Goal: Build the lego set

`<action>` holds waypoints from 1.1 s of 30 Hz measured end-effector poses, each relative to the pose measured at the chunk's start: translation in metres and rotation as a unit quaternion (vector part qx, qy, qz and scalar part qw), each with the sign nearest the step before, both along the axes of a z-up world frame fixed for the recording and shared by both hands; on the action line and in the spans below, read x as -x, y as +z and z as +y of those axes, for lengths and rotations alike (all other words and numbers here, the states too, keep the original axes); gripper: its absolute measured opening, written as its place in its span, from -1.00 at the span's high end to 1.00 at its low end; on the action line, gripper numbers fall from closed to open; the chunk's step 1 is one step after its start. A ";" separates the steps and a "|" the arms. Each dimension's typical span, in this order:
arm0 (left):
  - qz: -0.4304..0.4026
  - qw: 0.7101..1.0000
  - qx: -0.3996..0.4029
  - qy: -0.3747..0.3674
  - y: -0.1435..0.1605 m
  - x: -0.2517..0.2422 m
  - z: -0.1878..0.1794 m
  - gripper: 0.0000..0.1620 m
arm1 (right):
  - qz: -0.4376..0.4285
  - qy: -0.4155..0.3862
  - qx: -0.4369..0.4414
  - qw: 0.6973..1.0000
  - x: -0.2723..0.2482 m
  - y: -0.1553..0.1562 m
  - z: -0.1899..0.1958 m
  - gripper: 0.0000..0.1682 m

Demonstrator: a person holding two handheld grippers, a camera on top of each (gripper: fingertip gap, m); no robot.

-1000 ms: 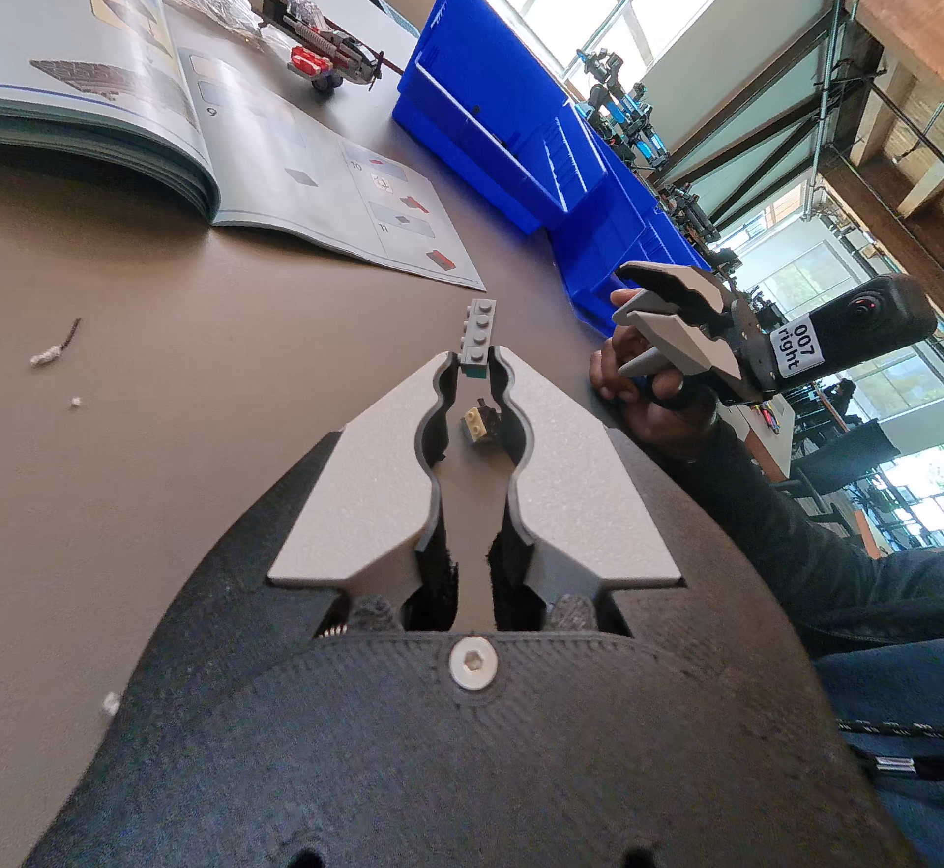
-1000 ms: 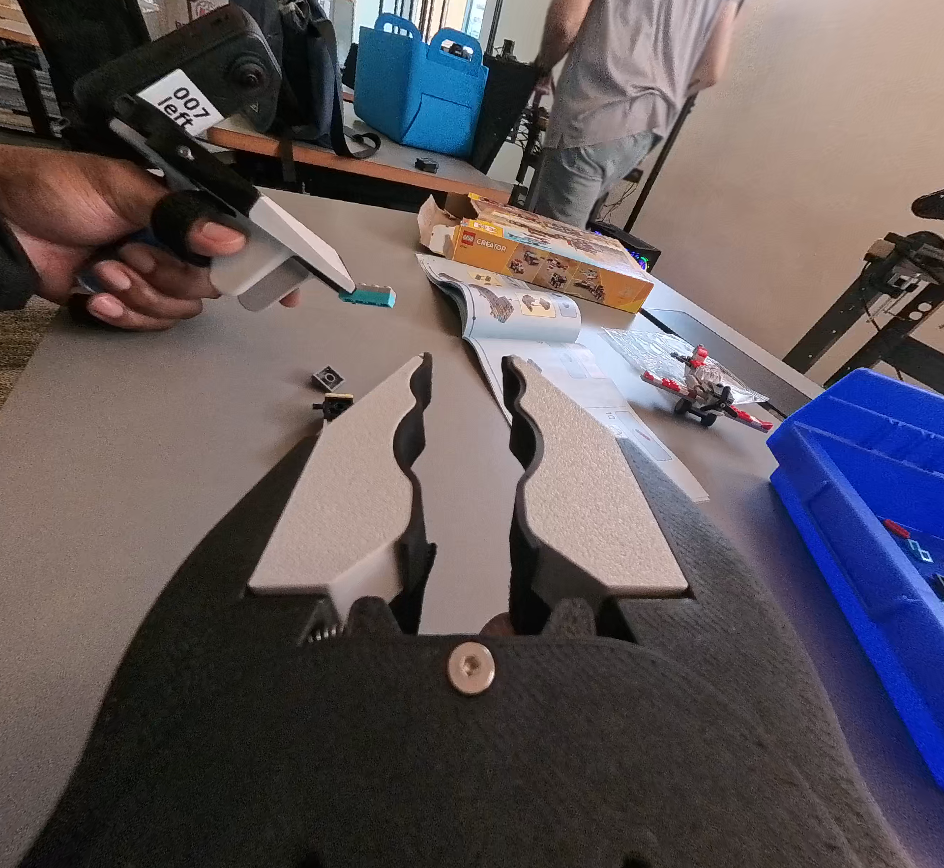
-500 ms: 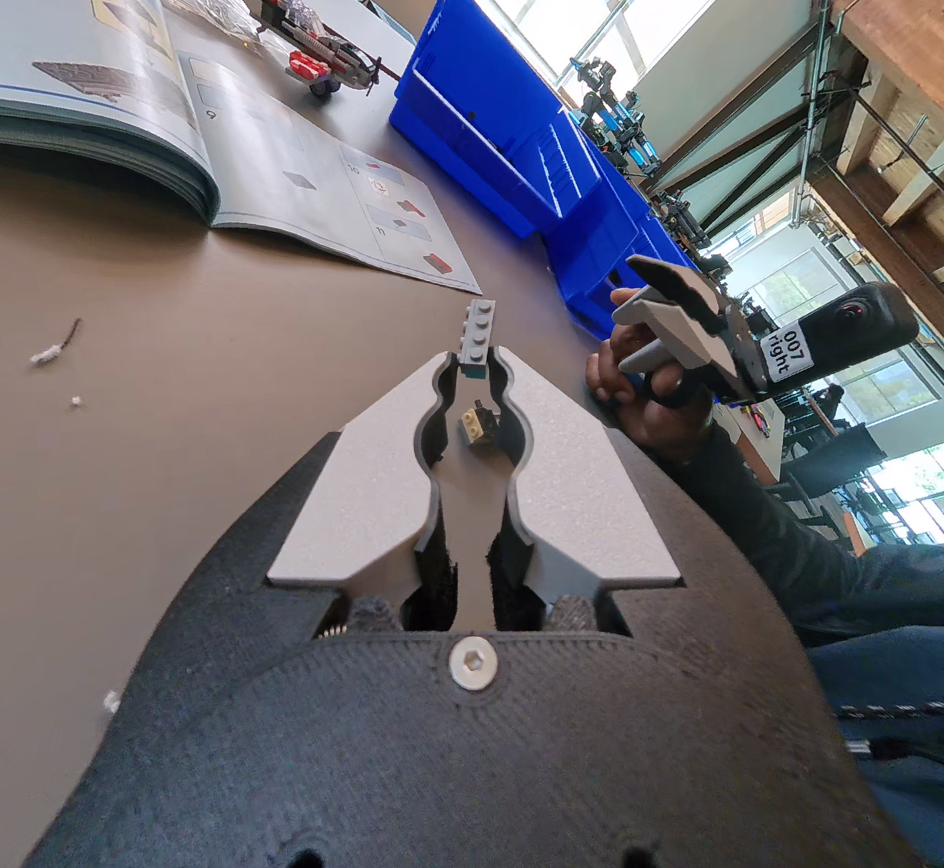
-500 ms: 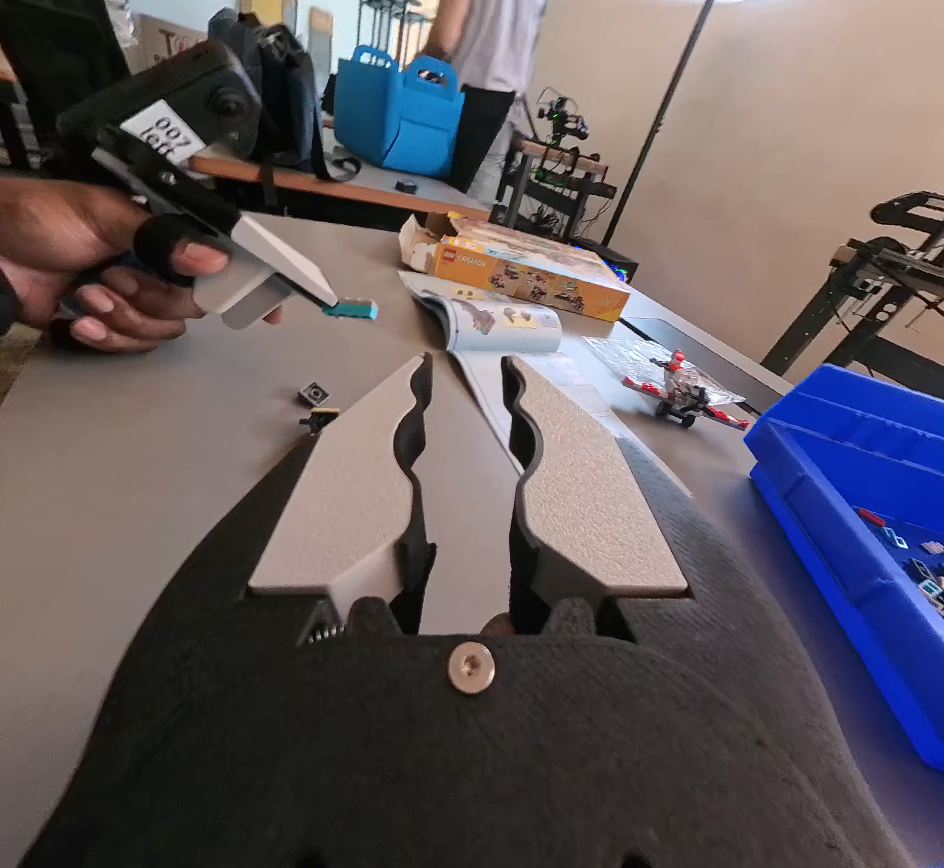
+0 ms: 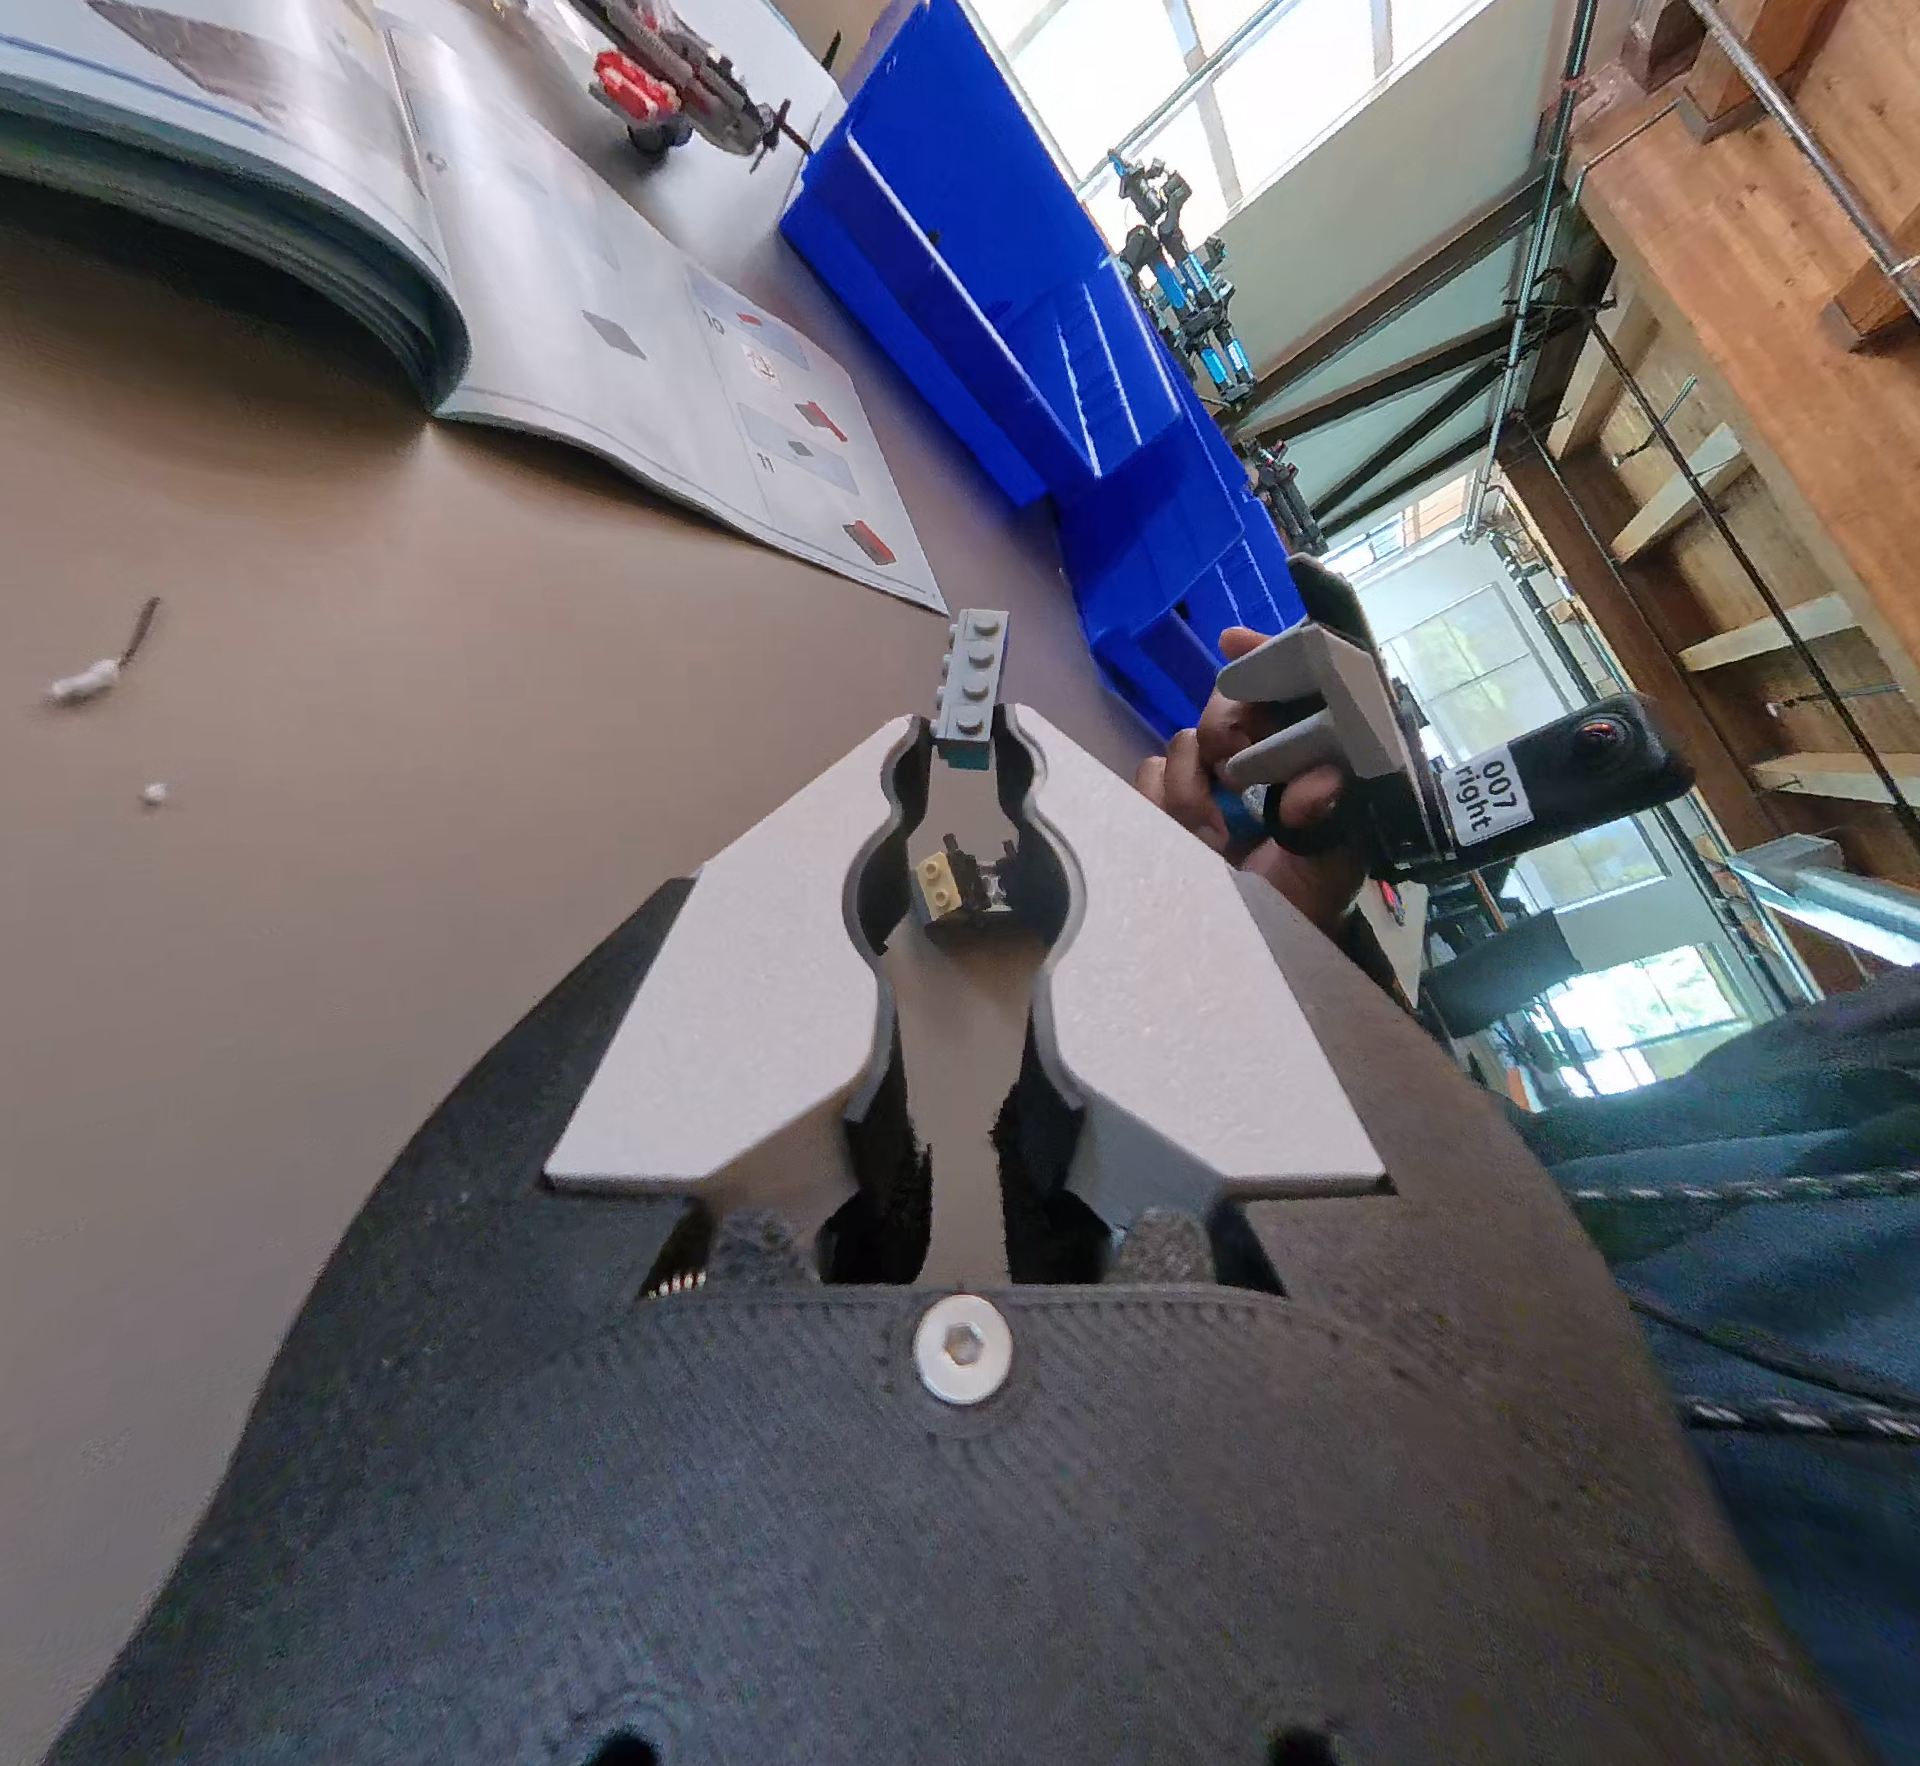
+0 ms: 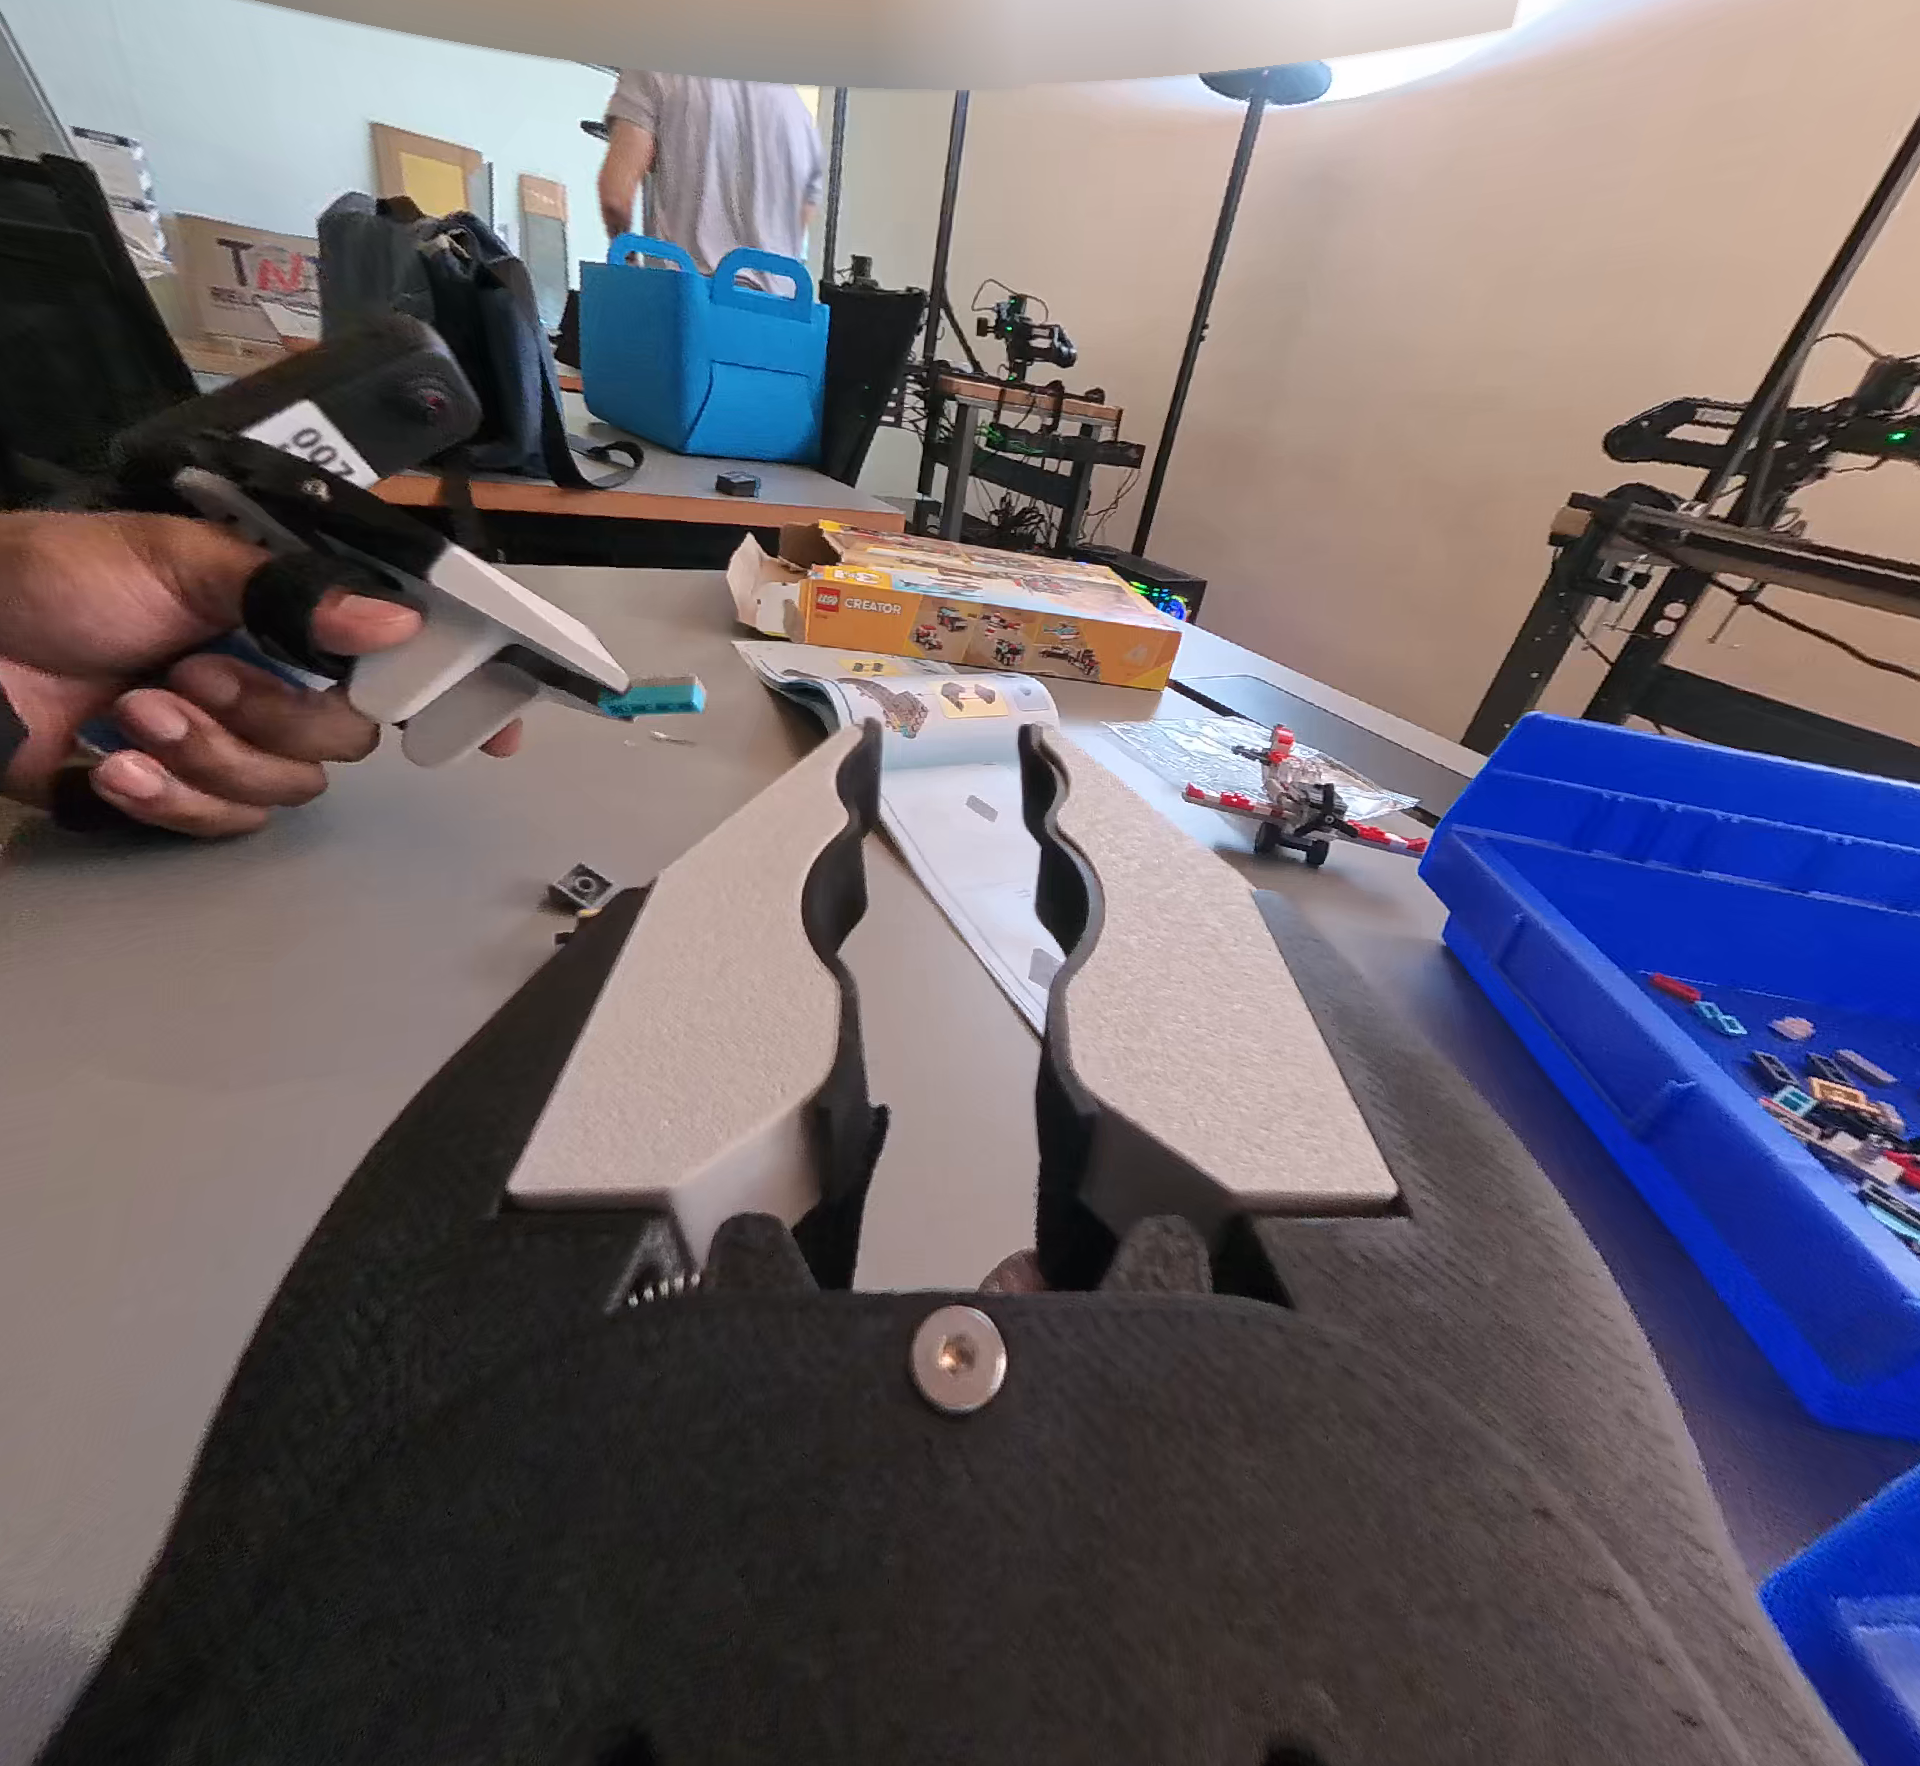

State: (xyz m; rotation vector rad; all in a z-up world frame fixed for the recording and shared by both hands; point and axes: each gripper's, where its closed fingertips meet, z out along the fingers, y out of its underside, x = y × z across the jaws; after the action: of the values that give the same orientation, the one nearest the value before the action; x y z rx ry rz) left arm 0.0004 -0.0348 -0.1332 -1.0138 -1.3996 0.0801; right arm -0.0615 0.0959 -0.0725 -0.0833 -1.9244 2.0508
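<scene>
My left gripper [image 5: 964, 729] is shut on a small stack of a grey studded plate over a teal brick [image 5: 971, 686], held above the table; the stack also shows in the right wrist view [image 6: 657, 696], at the far-left gripper's tip [image 6: 613, 686]. Below it on the table lies a small tan and black piece [image 5: 951, 895]. A dark grey square plate [image 6: 582, 885] lies on the table. My right gripper [image 6: 948, 748] is open and empty above the table, near the open instruction booklet [image 6: 977, 823]. It also shows at the right in the left wrist view [image 5: 1252, 714].
A blue bin [image 6: 1621, 968] with several loose pieces stands at the right. A small red and grey model plane [image 6: 1294, 802] lies on a clear bag. A yellow set box [image 6: 987, 620] lies behind the booklet. A person stands far off by a blue bag [image 6: 701, 355]. The gap from one gripper's tips to the other's is roughly 15 centimetres.
My right gripper has swung right and tilted up, bringing the blue bin's loose pieces into view. My left gripper still holds the stack, now turned slightly toward the booklet.
</scene>
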 end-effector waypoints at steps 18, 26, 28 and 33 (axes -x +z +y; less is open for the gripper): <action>0.079 0.996 0.033 -0.029 0.057 0.027 0.012 0.85 | 0.049 -0.058 -0.036 0.996 -0.012 -0.007 0.012 0.67; 0.072 0.995 0.061 -0.004 0.042 0.031 -0.013 0.85 | 0.047 -0.061 -0.041 0.996 -0.010 -0.008 0.011 0.67; 0.070 0.995 0.070 0.002 0.037 0.032 -0.018 0.85 | 0.046 -0.064 -0.037 0.996 -0.009 -0.007 0.012 0.67; 0.060 0.994 0.089 0.018 0.021 0.039 -0.033 0.85 | 0.043 -0.072 -0.035 0.996 -0.006 -0.007 0.013 0.67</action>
State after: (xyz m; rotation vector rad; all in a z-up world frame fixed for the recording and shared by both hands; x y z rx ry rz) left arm -0.0381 -0.0675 -0.1127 -1.1117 -1.3189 0.2922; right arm -0.0554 0.1087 -0.0796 -0.1114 -1.8794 1.8624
